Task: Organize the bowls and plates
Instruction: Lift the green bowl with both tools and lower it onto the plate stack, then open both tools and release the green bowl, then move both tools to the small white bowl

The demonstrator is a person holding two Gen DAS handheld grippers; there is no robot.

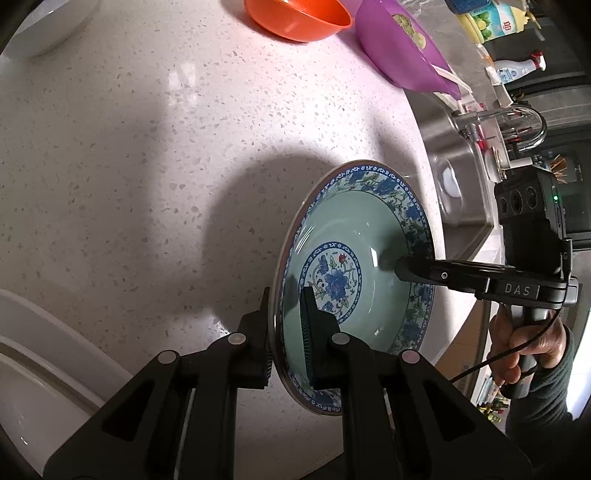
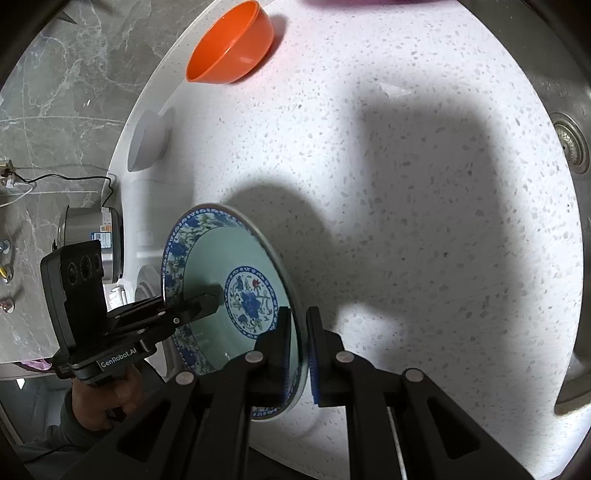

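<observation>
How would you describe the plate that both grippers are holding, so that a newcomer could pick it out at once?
Start at the white speckled countertop beside the steel sink. Above it, the floral plate is pinched at opposite rims by the left gripper and right gripper. Unlike the plain orange bowl and purple bowl, it is pale green with blue flower patterns.

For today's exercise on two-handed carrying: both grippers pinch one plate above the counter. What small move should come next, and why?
Probably carry the plate on together, both grips kept closed. The left gripper and right gripper clamp opposite rims, and it hangs above the counter, so releasing either could tip it.
</observation>
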